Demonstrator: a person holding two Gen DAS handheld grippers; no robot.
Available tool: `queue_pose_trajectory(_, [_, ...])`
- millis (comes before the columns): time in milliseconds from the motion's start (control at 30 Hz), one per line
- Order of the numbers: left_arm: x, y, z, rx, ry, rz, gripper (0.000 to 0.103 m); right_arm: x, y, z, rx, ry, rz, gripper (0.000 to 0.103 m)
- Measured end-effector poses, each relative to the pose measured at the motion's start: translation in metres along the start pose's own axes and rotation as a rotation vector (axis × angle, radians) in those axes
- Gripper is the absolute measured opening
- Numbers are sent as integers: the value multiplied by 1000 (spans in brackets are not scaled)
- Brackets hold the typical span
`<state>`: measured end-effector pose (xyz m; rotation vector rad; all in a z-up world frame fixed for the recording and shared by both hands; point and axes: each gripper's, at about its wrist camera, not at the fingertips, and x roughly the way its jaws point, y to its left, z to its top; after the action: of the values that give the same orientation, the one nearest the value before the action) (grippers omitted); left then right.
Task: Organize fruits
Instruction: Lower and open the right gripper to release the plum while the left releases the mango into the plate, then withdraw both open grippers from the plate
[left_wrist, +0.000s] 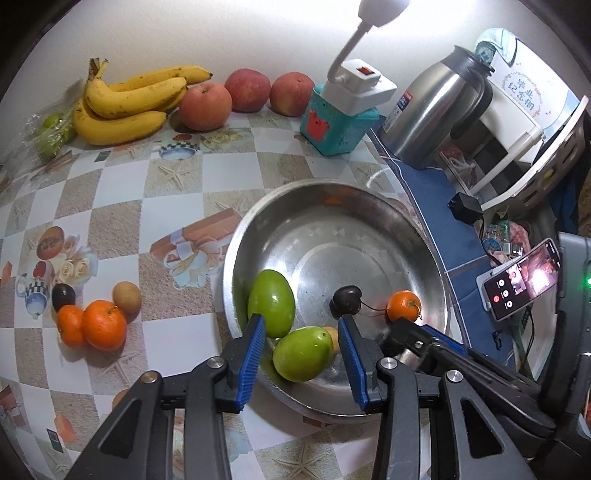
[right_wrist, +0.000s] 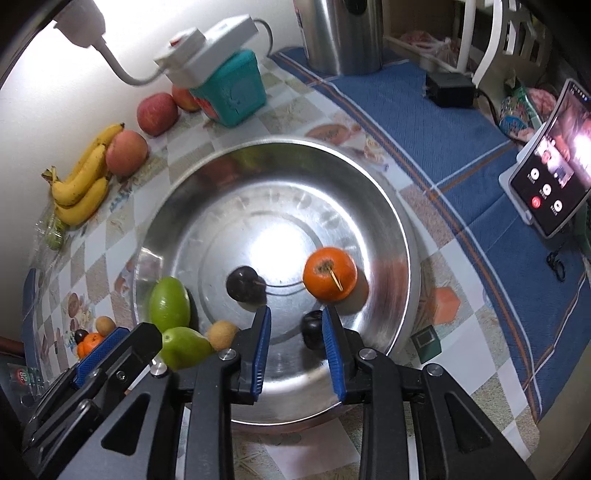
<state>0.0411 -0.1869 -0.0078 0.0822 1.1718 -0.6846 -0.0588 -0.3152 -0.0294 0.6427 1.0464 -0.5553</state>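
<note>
Along the wall at the left, a bunch of bananas lies with its stems toward the left and its tips running right to three red apples. Nearer, on the checked tablecloth, two tangerines, a dark plum and a brown kiwi-like fruit sit clustered together.

The steel bowl holds two green mangoes: one stands with its long axis roughly up the picture, leaning on the left wall; the other lies below it, tilted, with a small yellowish fruit touching its right side. The left gripper has its jaws apart; the lower mango shows between the blue pads, and neither pad presses on it.

Further right in the bowl lie a dark cherry, stem pointing right toward a tangerine. The right gripper stands over the bowl's near side, jaws slightly parted, a second dark cherry against its right pad; the left pad is clear of it.
</note>
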Motion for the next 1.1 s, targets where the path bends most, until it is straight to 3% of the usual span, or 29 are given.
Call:
queue_pose_trajectory(433, [-15, 34, 6, -114, -22, 76, 45, -7, 8, 1, -26, -17, 12, 29])
queue_pose_trajectory(767, [-14, 69, -3, -234, 46, 247, 45, -8, 23, -1, -76, -10, 18, 29])
queue_pose_trajectory(1033, [-21, 85, -5, -289, 44, 261, 45, -9, 35, -4, -114, -11, 36, 29])
queue_pose_trajectory(1100, [-20, 86, -5, -295, 47, 263, 52, -8, 36, -4, -118, -9, 41, 29])
